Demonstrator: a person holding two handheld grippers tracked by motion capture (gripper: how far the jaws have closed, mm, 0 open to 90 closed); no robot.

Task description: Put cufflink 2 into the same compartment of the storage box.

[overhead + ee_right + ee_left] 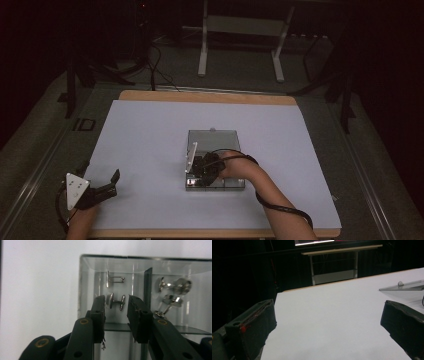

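Right tool (116, 306): reaches down into the near-left compartment of a clear acrylic box (85, 277). Its two black jaws stand a little apart, either side of a silver cufflink (115, 301); the left pad sits at or just beside the cufflink's round face, the right pad beside its toggle bar, and whether either pad presses on it I cannot tell. The cufflink lies on its side on the compartment floor.

Same compartment, farther in: a second cufflink (114, 279), rectangular in outline, near the box wall. Across a dark divider (147, 287), the neighbouring compartment holds a cluster of three or so round-headed cufflinks (172, 293), touching one another.

High view: right tool (207, 167) and hand (235, 167) over the box (235, 186), whose lid (214, 136) lies open at the back. The box stands near the middle of a white surface (145, 145).

Left tool (102, 187): rests at the near-left part of the surface, well apart from the box, jaws spread wide with nothing between them.
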